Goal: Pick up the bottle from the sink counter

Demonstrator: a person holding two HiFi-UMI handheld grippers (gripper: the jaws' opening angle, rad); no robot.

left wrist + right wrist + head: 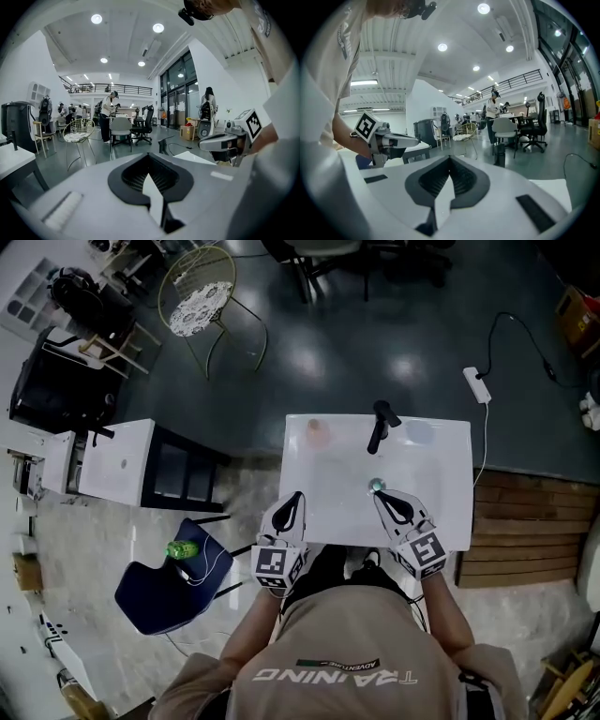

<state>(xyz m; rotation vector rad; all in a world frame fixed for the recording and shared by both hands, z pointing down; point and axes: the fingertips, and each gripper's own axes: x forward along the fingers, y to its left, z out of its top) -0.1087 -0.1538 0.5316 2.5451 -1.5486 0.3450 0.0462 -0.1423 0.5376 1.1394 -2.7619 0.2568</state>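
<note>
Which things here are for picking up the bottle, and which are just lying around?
For the job: white sink counter, left gripper, right gripper; faint orange shape, maybe the bottle.
Lying about: black faucet, white power strip, yellow wire chair, dark blue chair.

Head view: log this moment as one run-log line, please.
stage: pre-grasp | left gripper: shut, empty | right gripper: shut, empty | both: over near edge of sink counter | held: nothing

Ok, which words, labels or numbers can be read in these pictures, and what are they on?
"TRAINING": printed on the person's shirt, upside down in the head view.
Small dark label beside that print: too small to read.
Square markers on the left gripper and right gripper: patterns only, no letters.
</note>
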